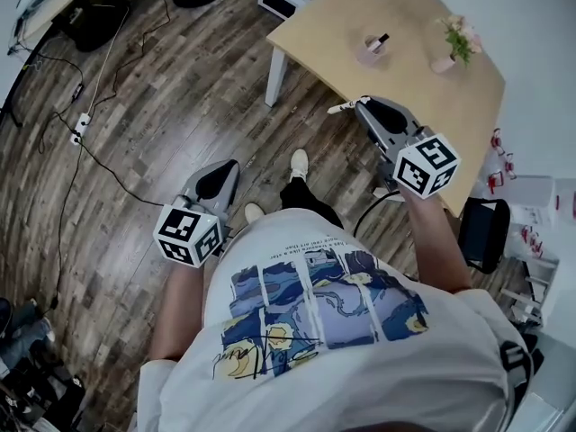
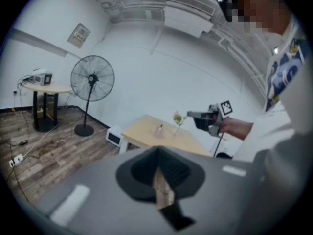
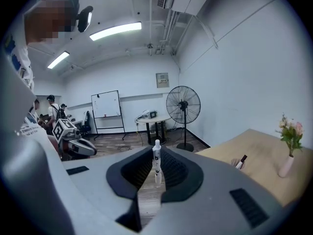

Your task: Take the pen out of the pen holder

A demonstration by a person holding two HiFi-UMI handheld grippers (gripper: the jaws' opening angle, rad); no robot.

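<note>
From the head view, the right gripper, centre-right, is clamped on a white pen by the table edge. The holder stands top centre with a second pen in it. The left gripper hangs lower left over the floor.

Left gripper view: jaws together, nothing between them, holder mid-frame.

Right gripper view: pen upright between the jaws at centre, holder far right.

White T-shirt, blue-yellow print
</note>
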